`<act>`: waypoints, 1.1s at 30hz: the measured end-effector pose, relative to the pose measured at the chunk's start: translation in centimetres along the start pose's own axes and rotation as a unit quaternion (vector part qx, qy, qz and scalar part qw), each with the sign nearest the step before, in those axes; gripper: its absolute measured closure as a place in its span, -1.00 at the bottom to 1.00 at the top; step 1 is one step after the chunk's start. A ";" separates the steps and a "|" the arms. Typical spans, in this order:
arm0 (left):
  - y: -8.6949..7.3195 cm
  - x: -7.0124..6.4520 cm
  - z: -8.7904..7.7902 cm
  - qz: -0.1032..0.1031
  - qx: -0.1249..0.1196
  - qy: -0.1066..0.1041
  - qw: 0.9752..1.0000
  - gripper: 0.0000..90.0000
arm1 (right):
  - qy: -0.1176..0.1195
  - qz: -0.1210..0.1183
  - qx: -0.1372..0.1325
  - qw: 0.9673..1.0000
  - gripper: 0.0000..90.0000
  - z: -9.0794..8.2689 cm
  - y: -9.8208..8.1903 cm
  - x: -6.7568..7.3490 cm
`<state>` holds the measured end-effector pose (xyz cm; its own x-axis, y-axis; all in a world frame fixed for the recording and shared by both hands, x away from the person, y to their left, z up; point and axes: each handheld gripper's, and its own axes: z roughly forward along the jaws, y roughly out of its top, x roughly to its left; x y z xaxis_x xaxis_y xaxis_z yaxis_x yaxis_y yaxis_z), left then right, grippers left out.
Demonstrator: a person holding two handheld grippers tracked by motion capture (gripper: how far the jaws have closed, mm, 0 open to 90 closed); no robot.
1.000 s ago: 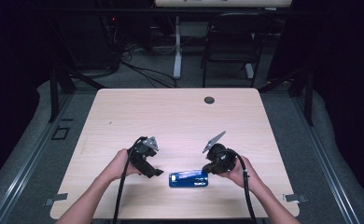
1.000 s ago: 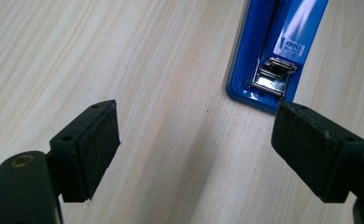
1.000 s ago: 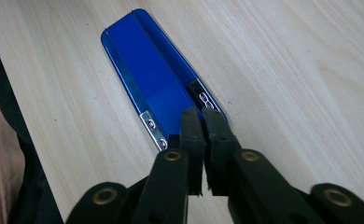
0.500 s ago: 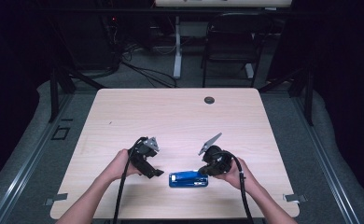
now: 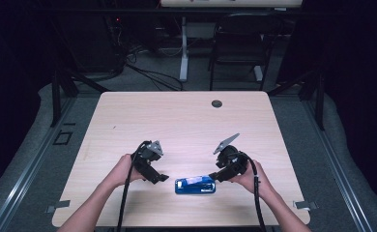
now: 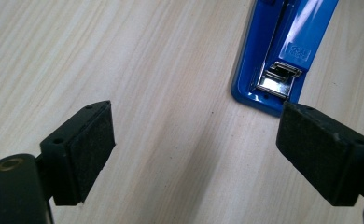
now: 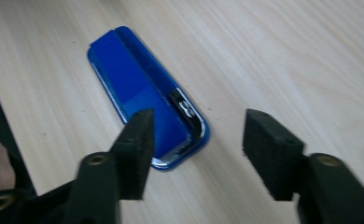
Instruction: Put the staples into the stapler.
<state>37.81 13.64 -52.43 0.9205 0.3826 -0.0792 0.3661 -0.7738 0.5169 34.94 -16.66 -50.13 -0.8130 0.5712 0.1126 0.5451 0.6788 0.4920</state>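
— Where's the stapler?
— The blue stapler [image 5: 195, 185] lies flat near the table's [image 5: 186, 121] six o'clock edge. The right gripper [image 5: 214, 177], jaws just opened with nothing between, sits at its three o'clock, probably letting go.
— The left?
— The left gripper [image 5: 163, 178] waits wide at nine o'clock.

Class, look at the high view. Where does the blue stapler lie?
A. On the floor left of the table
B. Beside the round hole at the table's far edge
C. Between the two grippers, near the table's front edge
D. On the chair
C: the stapler lies flat on the table between the left gripper and the right gripper.
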 end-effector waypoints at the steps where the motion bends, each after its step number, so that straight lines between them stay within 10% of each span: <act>1: 0.0 0.1 0.0 -0.003 0.001 0.000 1.000 -0.77 | -0.009 -0.003 -0.001 1.000 -0.22 -0.2 -0.1 -0.2; 11: -0.6 1.0 -0.3 -0.032 -0.011 0.028 0.999 -0.95 | -0.089 0.027 -0.005 0.996 -0.73 -2.0 -1.5 -2.5; 33: -1.9 2.9 1.9 -0.061 0.048 0.043 0.996 -1.00 | -0.118 0.098 0.091 0.984 -1.00 0.3 -4.9 -7.7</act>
<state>40.05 15.30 -55.28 0.8546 0.5156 -0.0621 0.4903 -0.7616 0.4239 38.61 -24.21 -53.69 -0.6301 0.7761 -0.0236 0.7321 0.6040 0.3150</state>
